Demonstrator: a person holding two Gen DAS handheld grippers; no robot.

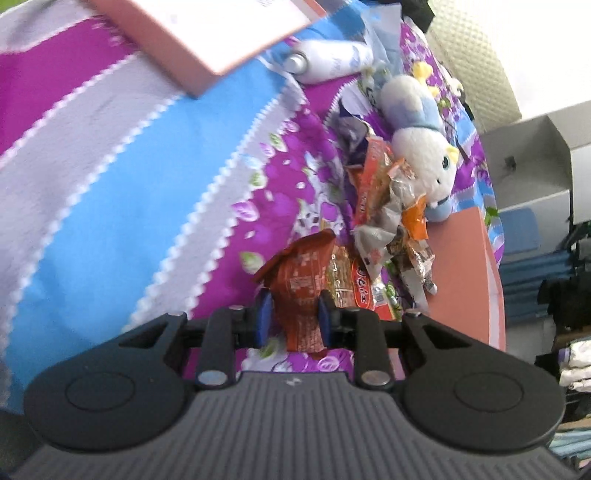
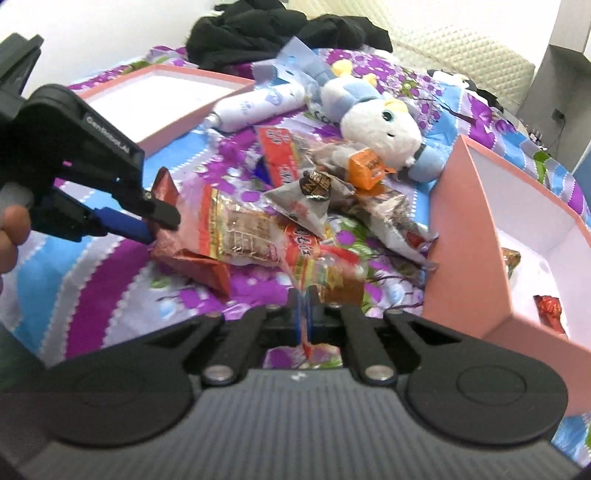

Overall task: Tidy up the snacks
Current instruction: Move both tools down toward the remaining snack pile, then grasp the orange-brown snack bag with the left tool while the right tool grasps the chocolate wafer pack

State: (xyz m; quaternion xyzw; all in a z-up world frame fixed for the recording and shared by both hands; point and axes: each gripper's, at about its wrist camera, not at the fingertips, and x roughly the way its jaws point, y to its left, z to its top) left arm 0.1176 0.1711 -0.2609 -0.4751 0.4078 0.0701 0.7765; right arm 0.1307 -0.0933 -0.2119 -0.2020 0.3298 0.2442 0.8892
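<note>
My left gripper (image 1: 293, 314) is shut on a red-brown snack packet (image 1: 301, 280), its blue pads (image 1: 264, 314) pressing both sides. The right wrist view shows that same gripper (image 2: 155, 221) at the left, lifting the packet (image 2: 201, 267) by one end. My right gripper (image 2: 303, 317) is shut on the thin edge of a clear, orange-printed packet (image 2: 332, 277), and a bit of wrapper hangs below the pads. A pile of loose snack packets (image 2: 317, 192) lies on the purple floral bedspread (image 2: 92, 295) just beyond both grippers.
An open pink box (image 2: 465, 240) at the right holds a few wrapped snacks (image 2: 548, 308). A second pink box (image 2: 166, 92) lies at the back left. A white-and-blue plush toy (image 2: 376, 125), a white bottle (image 2: 255, 103) and black clothes (image 2: 288, 33) lie behind the pile. A hand (image 2: 11, 229) shows at the left edge.
</note>
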